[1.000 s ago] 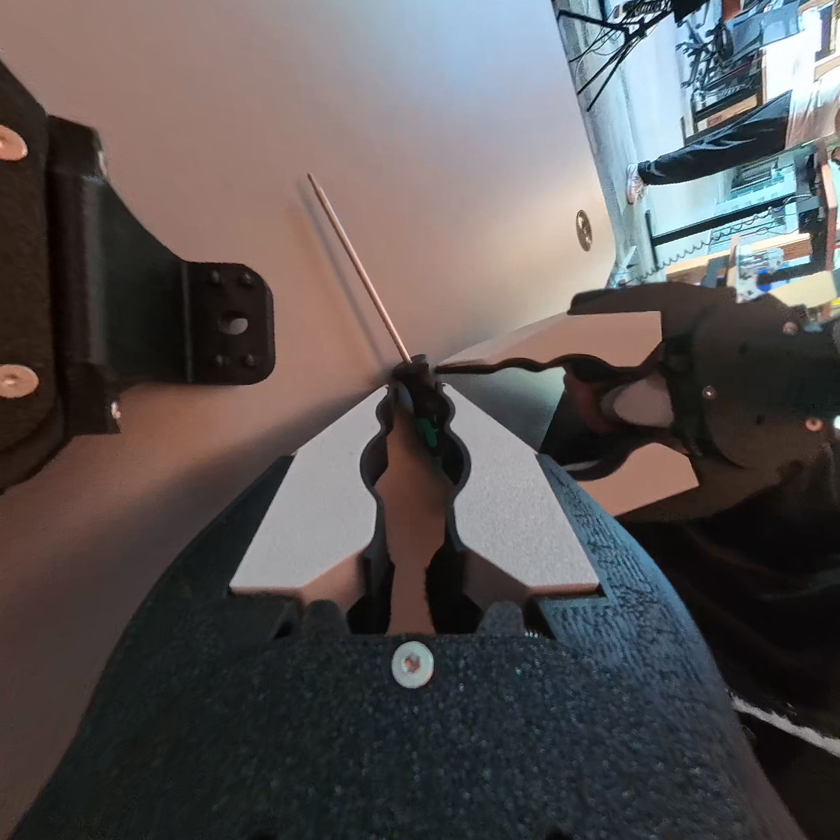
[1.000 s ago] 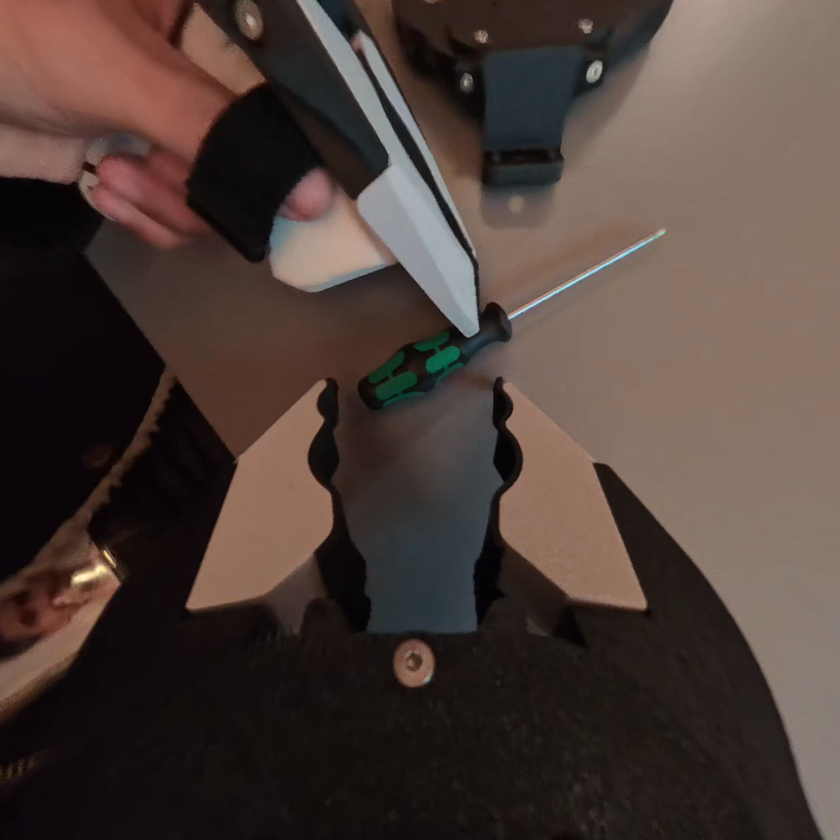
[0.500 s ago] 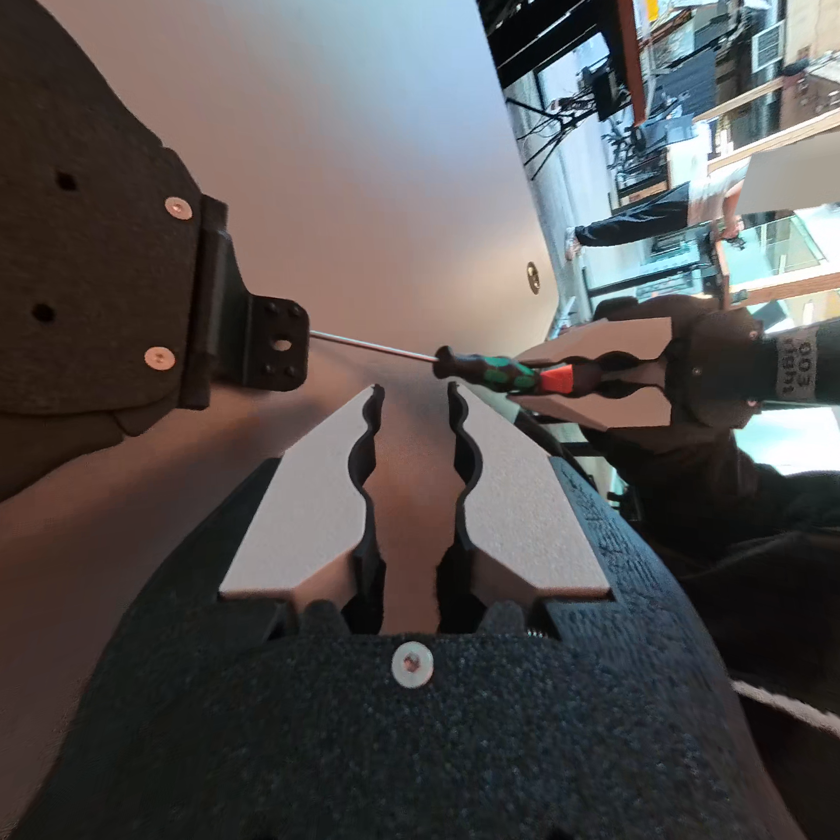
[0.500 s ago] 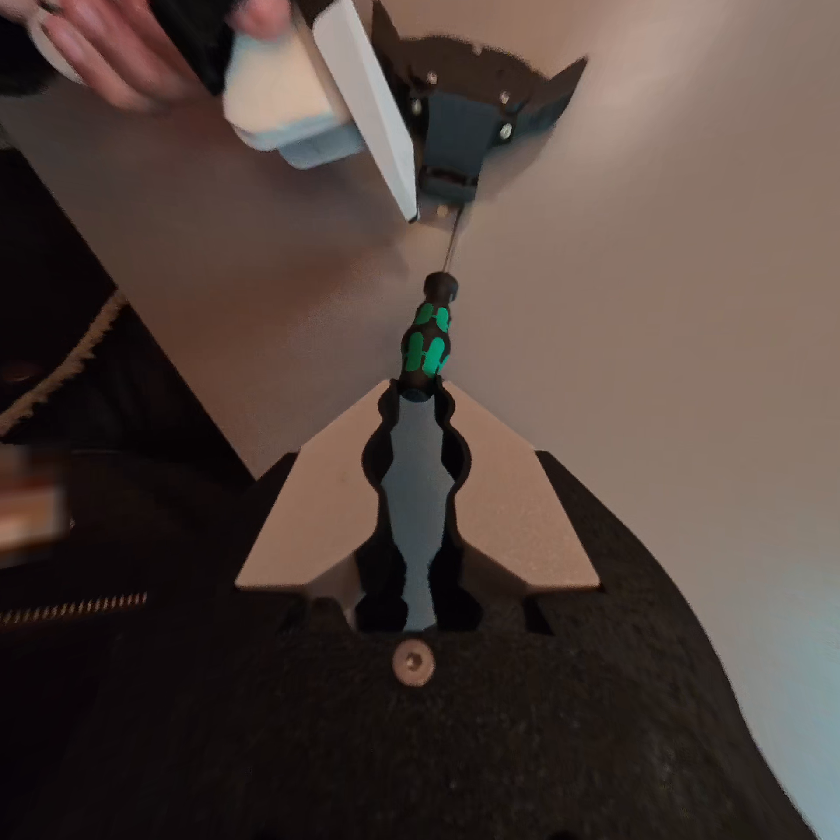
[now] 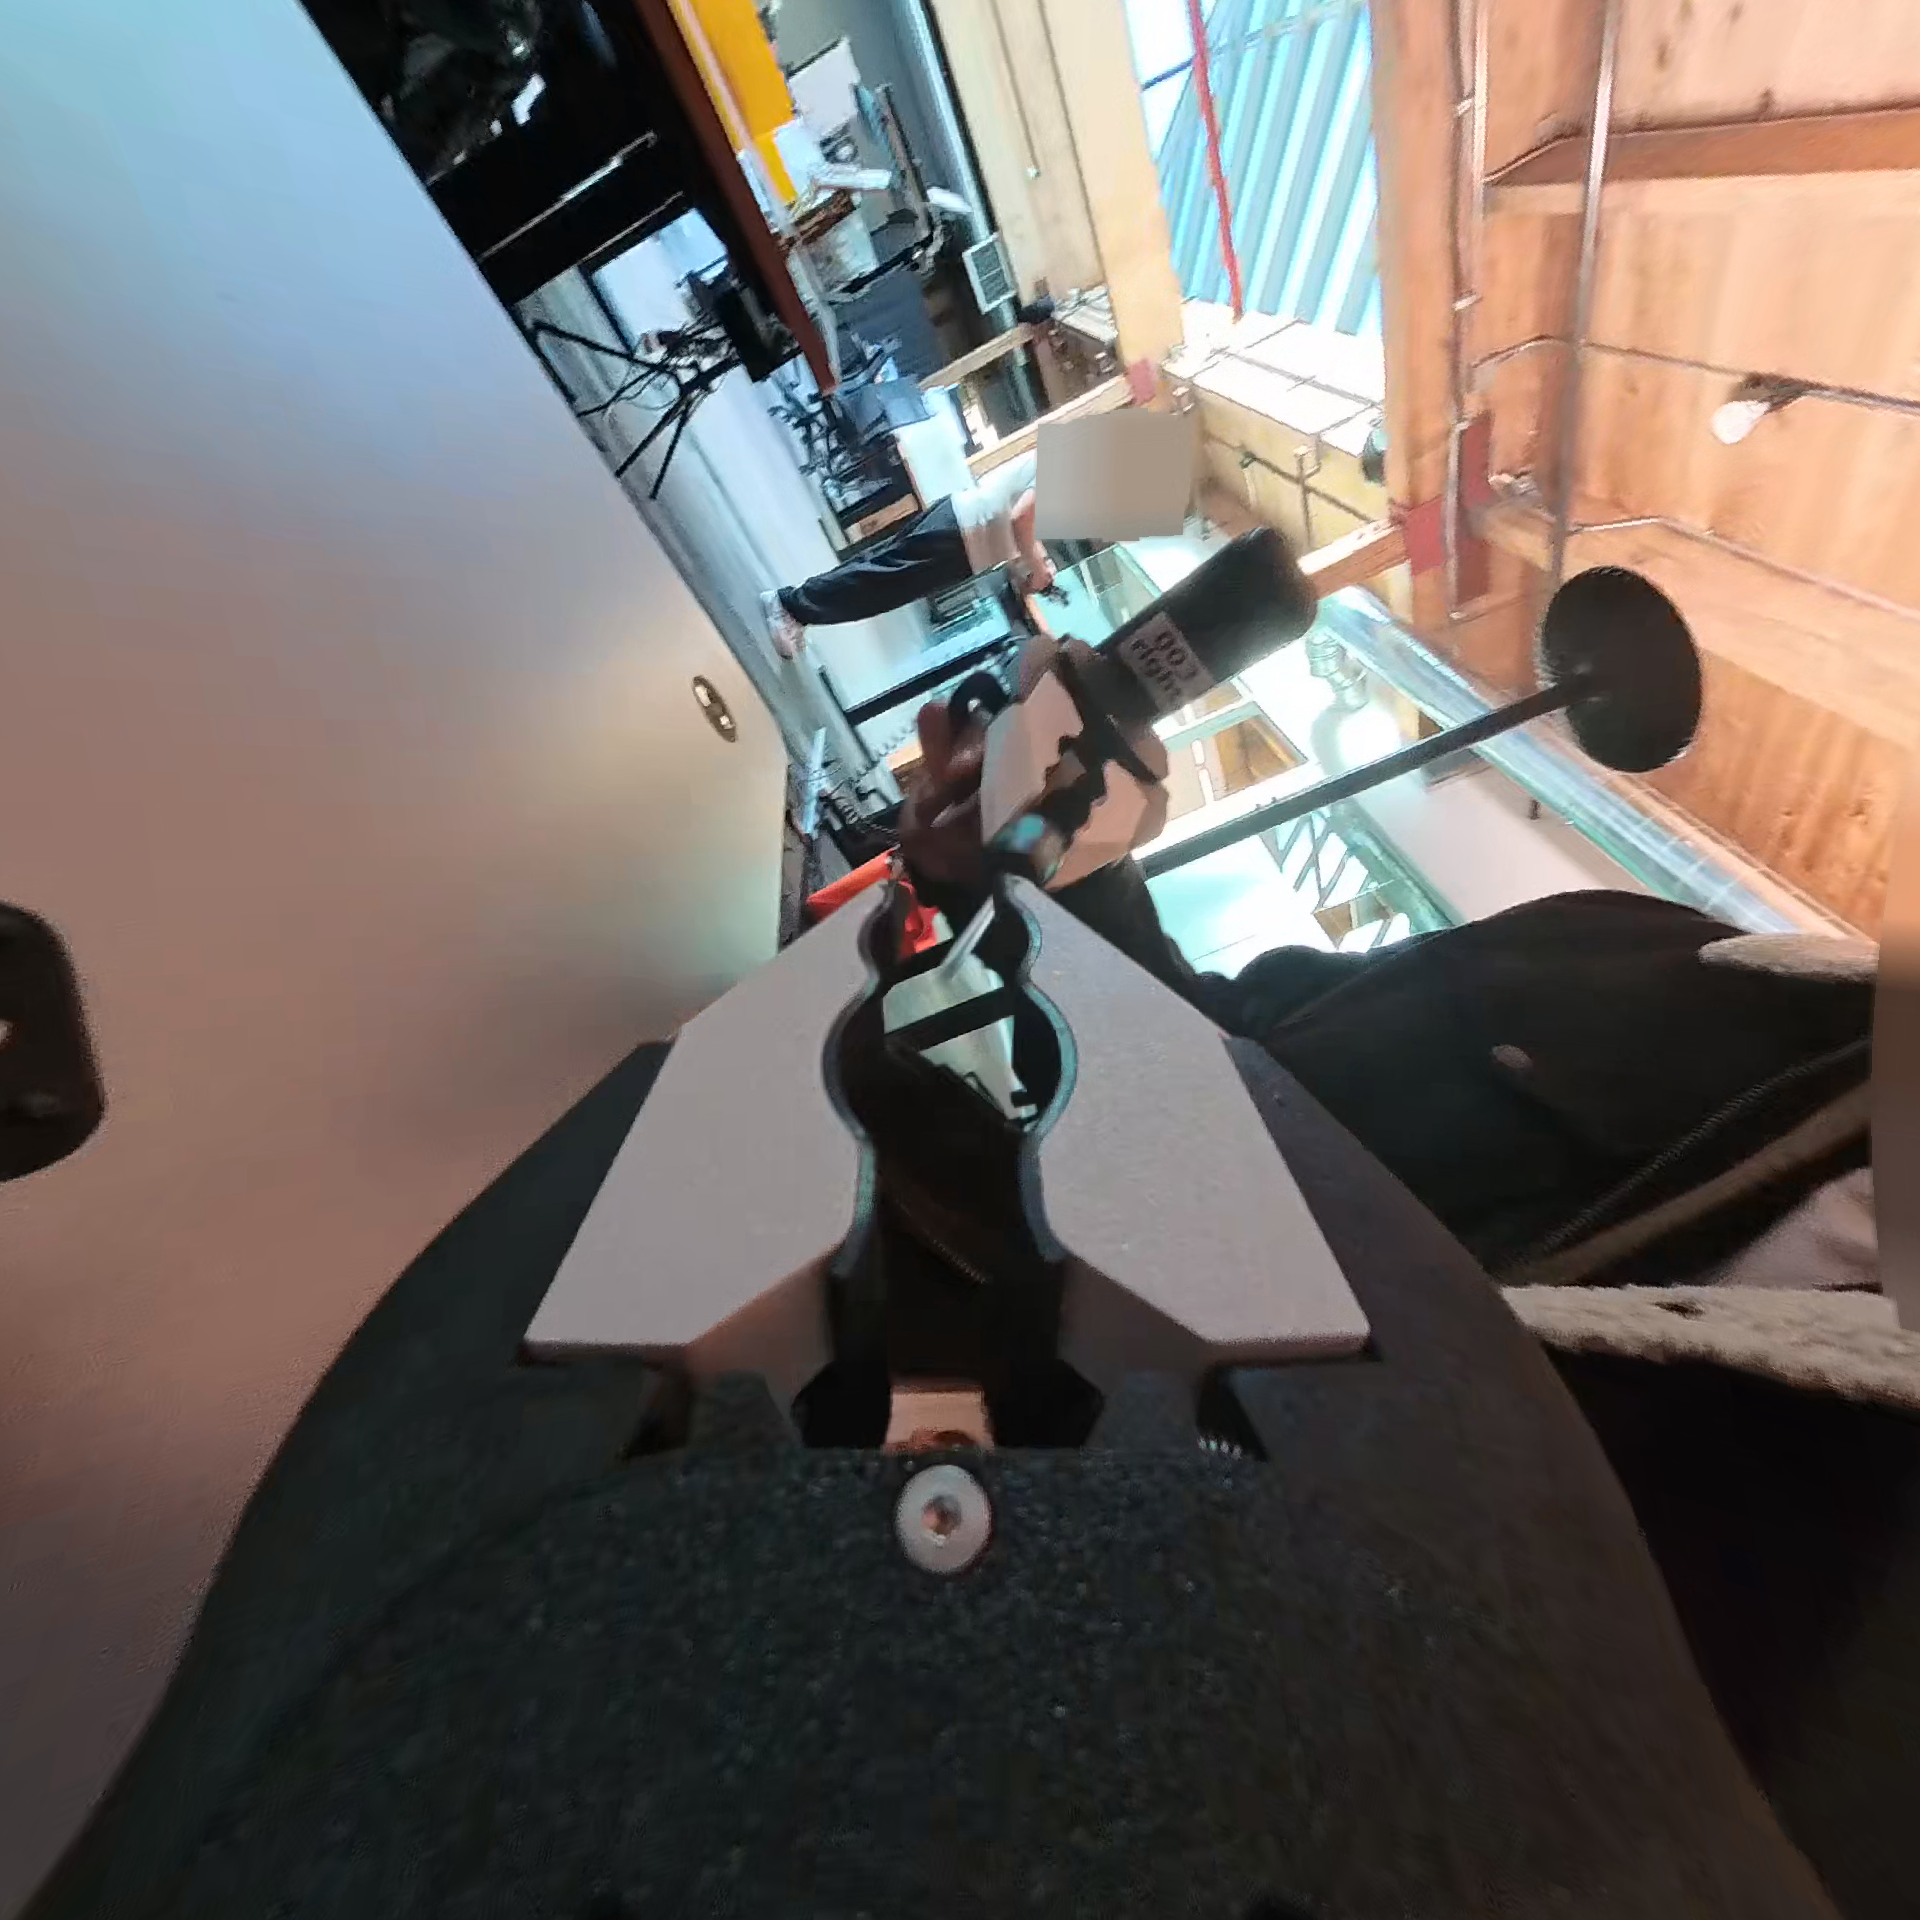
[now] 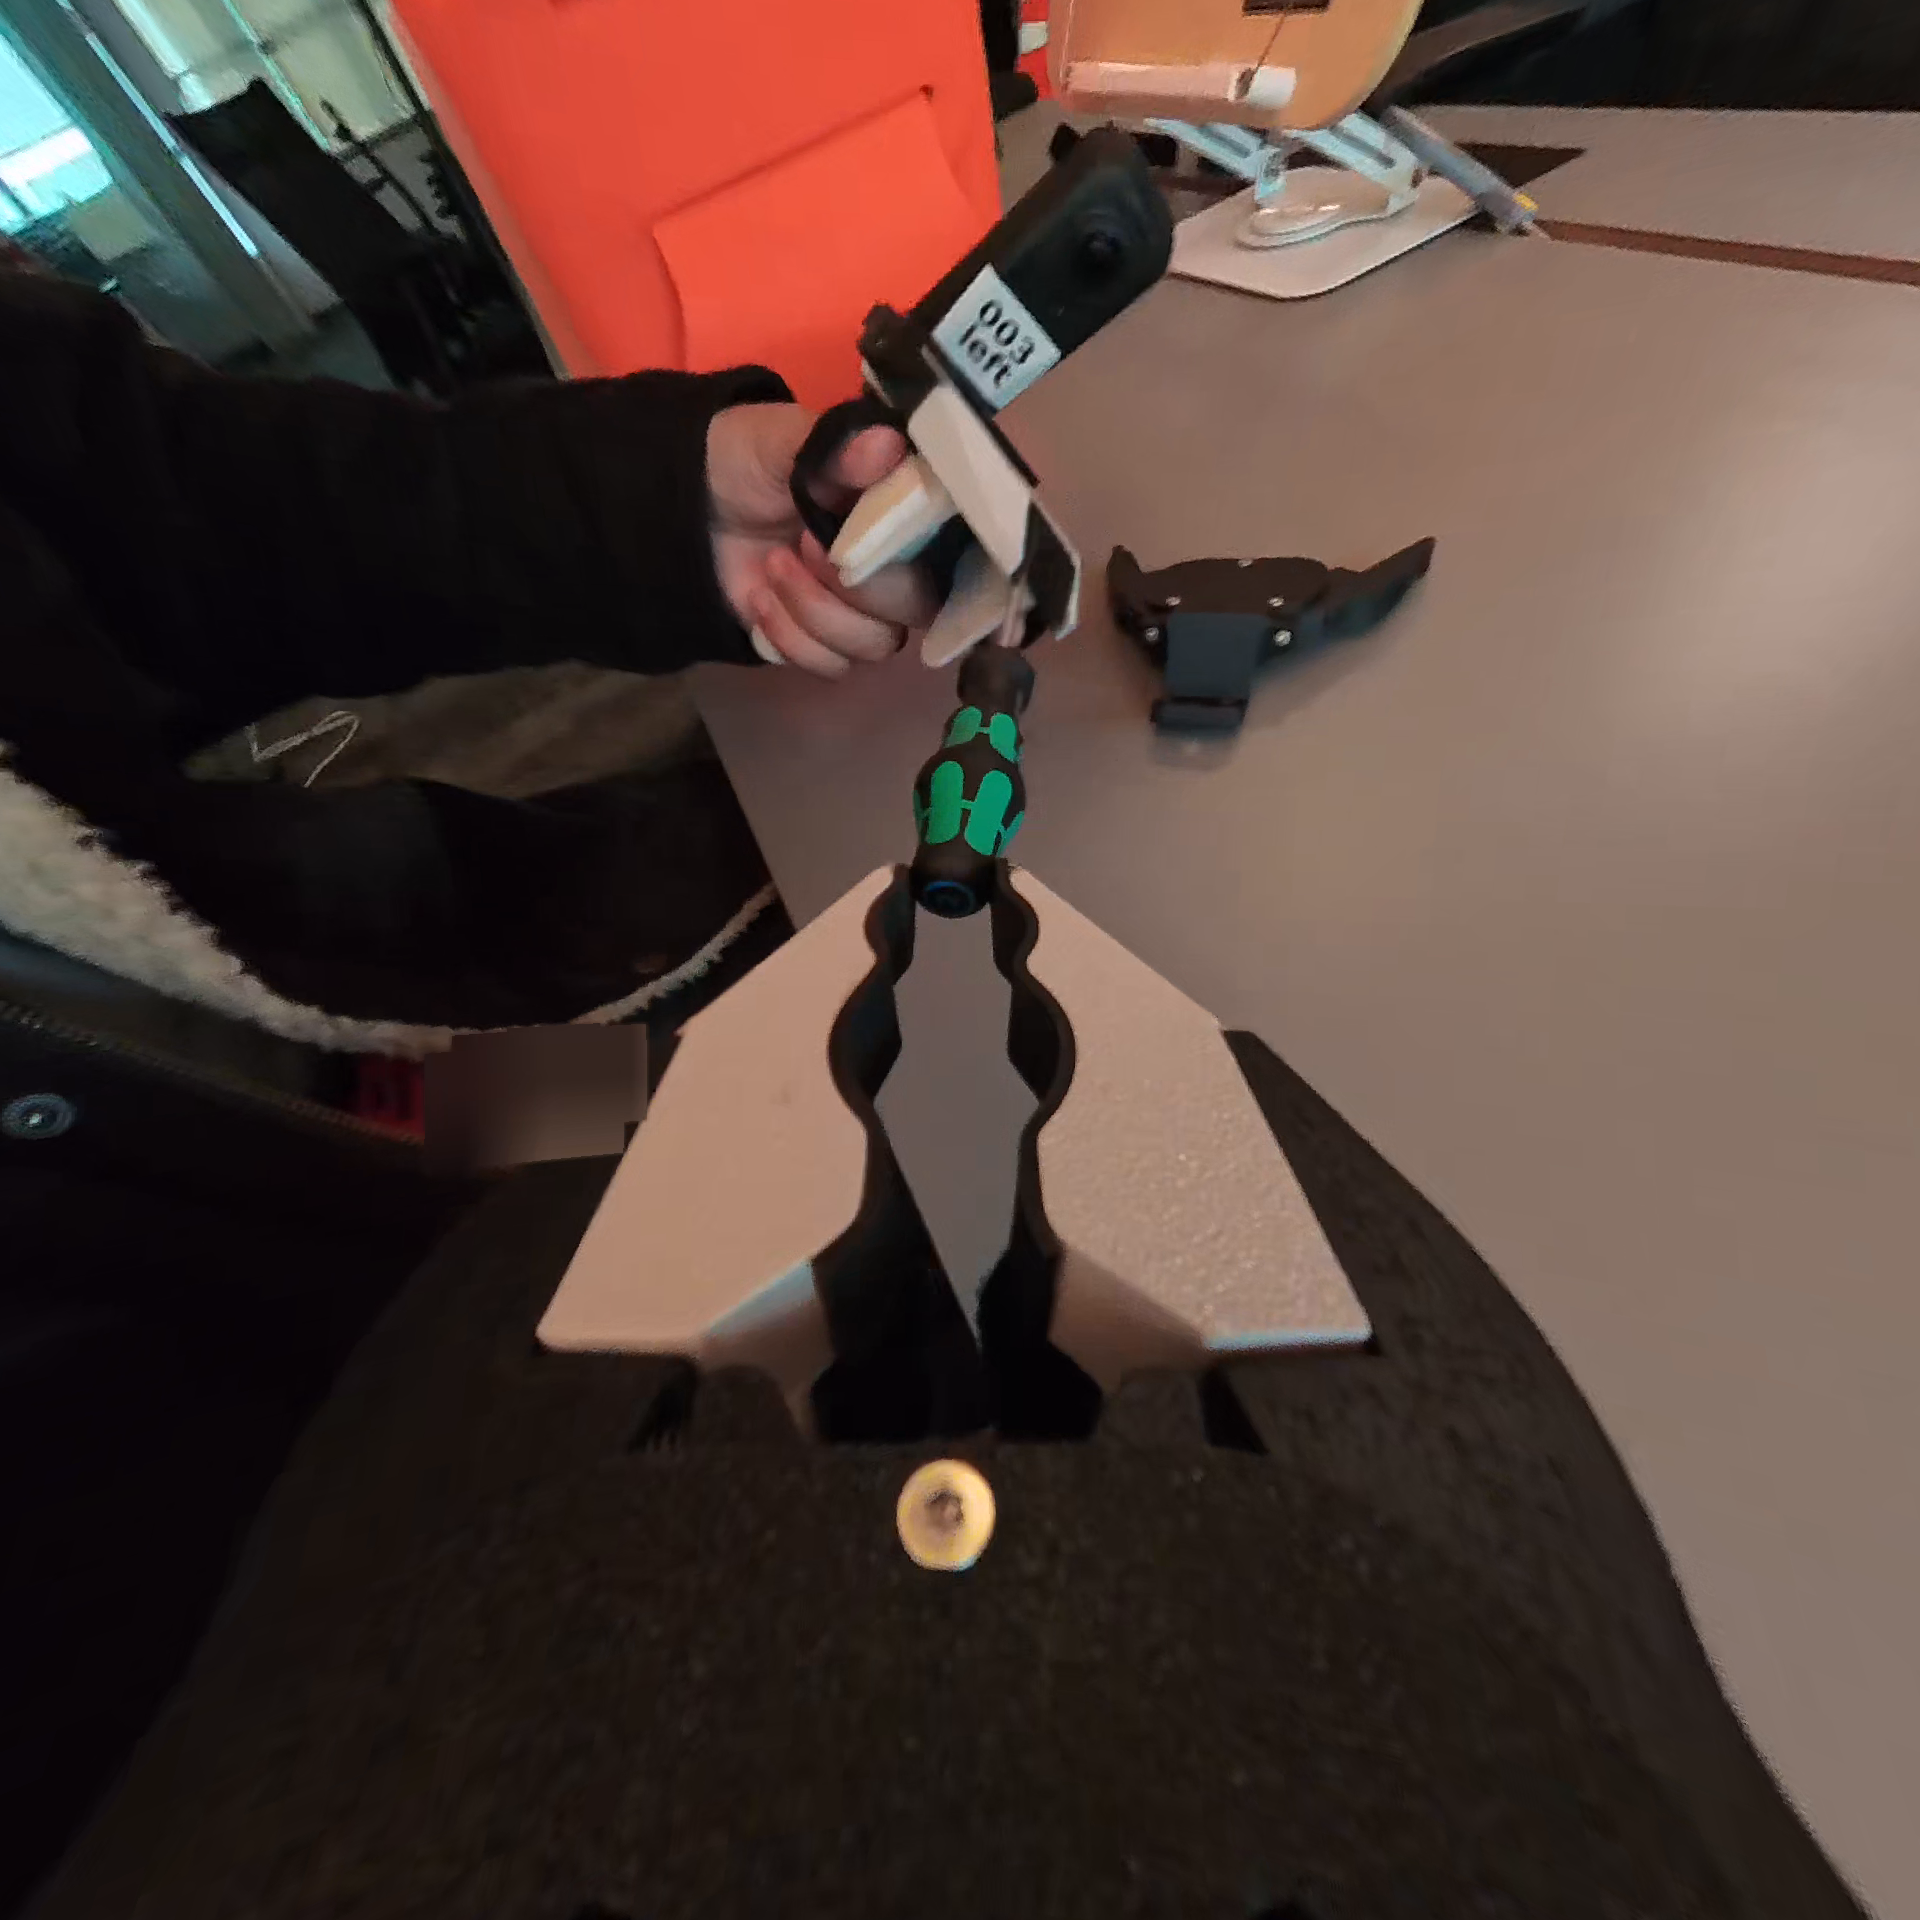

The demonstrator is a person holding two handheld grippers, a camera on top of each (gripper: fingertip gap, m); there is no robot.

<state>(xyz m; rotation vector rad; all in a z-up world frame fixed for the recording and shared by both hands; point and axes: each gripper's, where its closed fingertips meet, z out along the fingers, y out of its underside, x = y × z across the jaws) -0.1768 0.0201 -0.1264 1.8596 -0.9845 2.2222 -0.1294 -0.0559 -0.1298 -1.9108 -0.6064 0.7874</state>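
Above the smooth grey table, both tools clamp the ribbed green-black screwdriver: right tool its butt, left tool its thin steel shaft.

each wrist camera sits just behind its own two fingers and looks forward along them, the pair facing each other at close range. the left view is rolled sideways, with the grey table up its left edge. both share the screwdriver between the right gripper and left gripper.
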